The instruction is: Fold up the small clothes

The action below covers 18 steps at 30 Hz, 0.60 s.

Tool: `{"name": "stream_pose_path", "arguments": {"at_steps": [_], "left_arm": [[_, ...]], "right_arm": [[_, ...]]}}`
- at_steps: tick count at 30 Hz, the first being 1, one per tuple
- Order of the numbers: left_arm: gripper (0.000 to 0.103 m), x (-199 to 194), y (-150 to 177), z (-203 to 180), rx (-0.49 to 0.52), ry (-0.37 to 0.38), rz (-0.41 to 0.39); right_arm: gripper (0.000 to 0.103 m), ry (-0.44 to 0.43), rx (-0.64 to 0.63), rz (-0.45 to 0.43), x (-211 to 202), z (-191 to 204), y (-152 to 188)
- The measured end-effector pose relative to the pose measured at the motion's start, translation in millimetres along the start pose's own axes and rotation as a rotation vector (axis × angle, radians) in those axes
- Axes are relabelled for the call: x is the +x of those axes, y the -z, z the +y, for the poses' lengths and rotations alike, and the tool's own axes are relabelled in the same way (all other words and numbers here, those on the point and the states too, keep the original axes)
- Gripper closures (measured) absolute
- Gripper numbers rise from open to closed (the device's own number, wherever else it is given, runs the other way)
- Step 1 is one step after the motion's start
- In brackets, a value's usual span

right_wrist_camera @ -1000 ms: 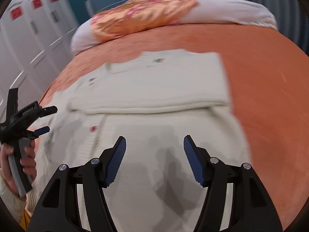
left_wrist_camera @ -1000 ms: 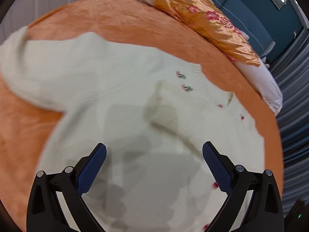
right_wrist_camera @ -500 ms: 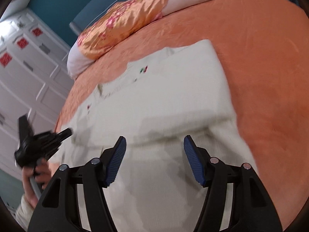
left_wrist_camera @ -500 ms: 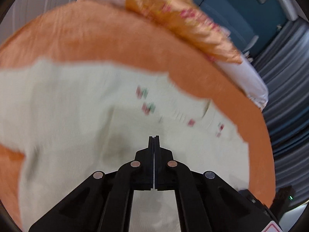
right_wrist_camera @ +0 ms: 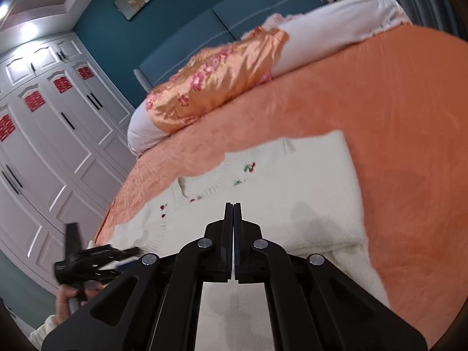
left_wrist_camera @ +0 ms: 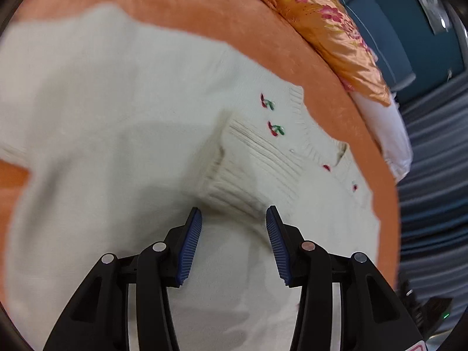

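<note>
A cream knit sweater (left_wrist_camera: 122, 134) with small red cherry embroidery lies on an orange bedspread (left_wrist_camera: 222, 26). One sleeve is folded across its chest, its ribbed cuff (left_wrist_camera: 251, 169) just ahead of my left gripper (left_wrist_camera: 234, 219), which is open above the sweater. In the right wrist view the sweater (right_wrist_camera: 307, 193) lies spread with a sleeve folded across it. My right gripper (right_wrist_camera: 233, 207) has its jaws closed together above the sweater, with nothing visible between them. The left gripper also shows in the right wrist view (right_wrist_camera: 96, 260), held in a hand.
An orange floral pillow (right_wrist_camera: 216, 84) and a white pillow (right_wrist_camera: 330, 20) lie at the head of the bed. White wardrobe doors (right_wrist_camera: 49, 134) stand to the left. A teal headboard (right_wrist_camera: 248, 14) is behind. Grey curtains (left_wrist_camera: 433, 175) hang at the right.
My left gripper, shut half a second ago, has opened near the folded sleeve's cuff. My right gripper has gone from open to shut and its view has tilted up.
</note>
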State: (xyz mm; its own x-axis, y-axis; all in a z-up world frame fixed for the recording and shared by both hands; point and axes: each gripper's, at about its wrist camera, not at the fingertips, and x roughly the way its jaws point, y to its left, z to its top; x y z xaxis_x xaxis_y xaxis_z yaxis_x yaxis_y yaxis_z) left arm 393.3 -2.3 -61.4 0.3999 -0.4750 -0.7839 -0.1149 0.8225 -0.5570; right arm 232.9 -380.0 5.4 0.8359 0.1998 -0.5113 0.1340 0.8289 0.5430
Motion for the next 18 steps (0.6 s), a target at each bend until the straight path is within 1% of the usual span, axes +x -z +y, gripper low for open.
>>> {"name": "stream_pose_path", "arguments": {"at_steps": [1,2,3,4,6,8,10,12,13,14,15,16,17,18], "left_arm": [[0.061,2.9,-3.2,-4.4,0.006,-0.003,-0.012],[0.066,4.2,-6.8,-9.2,0.015,0.001,-0.011],[0.096,5.5,-12.0,-15.1,0.021,0.042,-0.006],[0.095,3.3,-14.4,-19.3,0.020,0.066,-0.008],[0.096,-10.5,-20.3,-28.3,0.041,0.094,-0.064],[0.096,-35.9,-24.3,-42.4,0.104,0.117,-0.158],[0.096,-53.6,-21.5,-48.5,0.151,0.112,-0.229],[0.096,-53.7,-17.9,-45.6,0.174,0.081,-0.243],[0.096,-43.5,-14.9,-40.0,0.177,0.045,-0.219],[0.096,-34.3,-14.0,-34.3,0.170,0.024,-0.190],[0.096,-25.5,-11.9,-27.3,0.159,0.008,-0.163],[0.096,-16.1,-9.5,-20.3,0.148,-0.018,-0.145],[0.096,-12.2,-8.3,-16.5,0.143,-0.029,-0.140],[0.095,-10.2,-5.9,-11.1,0.135,-0.031,-0.138]], "right_arm": [[0.103,0.019,-0.003,0.012,2.2,-0.9,-1.2],[0.103,0.041,-0.005,0.022,4.3,-2.5,-2.7],[0.103,0.067,-0.004,0.035,6.1,-4.9,-2.9],[0.103,0.084,0.008,0.051,8.0,-8.8,-3.1],[0.103,0.082,0.032,0.076,9.1,-14.8,0.1],[0.102,0.092,0.020,0.110,10.3,-18.0,9.3],[0.100,0.107,-0.026,0.173,16.8,-15.9,22.3],[0.098,0.112,-0.054,0.253,29.9,-14.9,35.6],[0.089,0.116,-0.043,0.275,36.0,-15.9,39.4],[0.067,0.113,-0.019,0.283,39.8,-18.4,40.9],[0.056,0.091,0.024,0.278,42.3,-22.5,40.6],[0.043,0.045,0.094,0.247,42.1,-28.3,38.1],[0.037,0.018,0.155,0.215,41.7,-33.1,34.2],[0.037,0.013,0.180,0.202,42.9,-34.8,31.7]]}}
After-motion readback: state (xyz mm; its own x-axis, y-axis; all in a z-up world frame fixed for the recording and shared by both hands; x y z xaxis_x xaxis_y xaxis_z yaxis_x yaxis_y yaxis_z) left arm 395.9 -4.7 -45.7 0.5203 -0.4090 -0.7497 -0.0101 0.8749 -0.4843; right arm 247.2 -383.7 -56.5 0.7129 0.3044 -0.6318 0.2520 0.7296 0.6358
